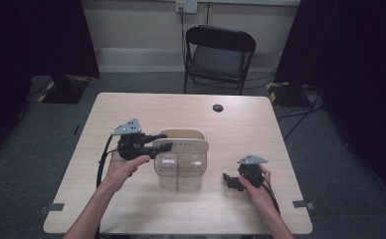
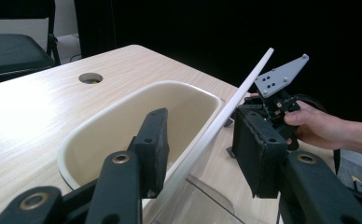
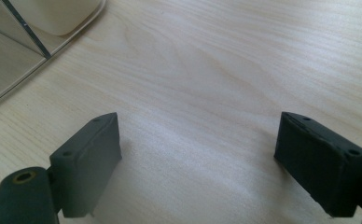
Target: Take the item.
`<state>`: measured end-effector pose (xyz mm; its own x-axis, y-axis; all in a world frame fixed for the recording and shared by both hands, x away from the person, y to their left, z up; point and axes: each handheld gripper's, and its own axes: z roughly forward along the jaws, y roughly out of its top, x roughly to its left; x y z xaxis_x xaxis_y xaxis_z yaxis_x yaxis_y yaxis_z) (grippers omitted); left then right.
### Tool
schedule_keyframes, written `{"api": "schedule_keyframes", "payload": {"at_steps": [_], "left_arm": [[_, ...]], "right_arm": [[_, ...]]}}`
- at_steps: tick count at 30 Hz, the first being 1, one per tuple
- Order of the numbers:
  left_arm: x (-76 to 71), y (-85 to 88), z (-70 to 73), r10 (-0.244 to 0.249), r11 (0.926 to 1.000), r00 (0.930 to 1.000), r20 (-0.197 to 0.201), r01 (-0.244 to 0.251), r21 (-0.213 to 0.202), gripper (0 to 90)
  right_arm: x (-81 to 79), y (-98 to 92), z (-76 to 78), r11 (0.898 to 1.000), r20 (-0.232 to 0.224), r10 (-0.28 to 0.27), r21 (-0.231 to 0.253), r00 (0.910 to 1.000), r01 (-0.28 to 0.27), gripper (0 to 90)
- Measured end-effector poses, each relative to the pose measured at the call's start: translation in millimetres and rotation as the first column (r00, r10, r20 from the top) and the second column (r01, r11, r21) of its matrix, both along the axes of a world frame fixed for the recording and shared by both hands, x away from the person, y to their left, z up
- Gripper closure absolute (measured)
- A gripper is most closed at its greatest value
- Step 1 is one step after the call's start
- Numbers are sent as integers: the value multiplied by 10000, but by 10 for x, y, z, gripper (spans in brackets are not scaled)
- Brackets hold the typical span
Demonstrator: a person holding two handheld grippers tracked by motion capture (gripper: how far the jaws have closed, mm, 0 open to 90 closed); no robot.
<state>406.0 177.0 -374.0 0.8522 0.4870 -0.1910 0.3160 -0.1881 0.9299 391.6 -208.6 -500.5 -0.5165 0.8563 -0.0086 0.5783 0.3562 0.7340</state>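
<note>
Two grippers, one storage box on a wooden table (image 1: 131, 109). Item: white lid (image 1: 181, 147), tipped up on edge and slanting between the fingers of the left gripper (image 1: 163, 142), which are drawn in narrow on the lid's left end. Just beyond and below those fingers is the cream inner tub (image 2: 123, 126), seated in the clear box (image 1: 178, 172). Right gripper (image 1: 231, 180): fingers spread wide, holding nothing, bare tabletop between them, the box's corner ahead and to their left. Risks, as judged: the lid is pinched at one end only, so it may pivot or slide out of the fingers and drop onto the tub. A tilted lid can also catch on the rim and drag or tip the light box, since the right fingers are well apart from the box and do not steady it. A skewed lid may also jam on the rim rather than seat or lift cleanly.
</note>
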Motion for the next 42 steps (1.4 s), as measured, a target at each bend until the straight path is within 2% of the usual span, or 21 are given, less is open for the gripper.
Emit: {"api": "schedule_keyframes", "payload": {"at_steps": [10,42], "left_arm": [[10,-16,-15,30,9999,10000,-54,-29,138,563],[21,-29,-29,74,9999,9999,-138,-73,82,564]], "right_arm": [[0,0,0,10000,0,-1,-1,10000,1,137],[0,0,0,10000,-1,0,0,10000,0,137]]}}
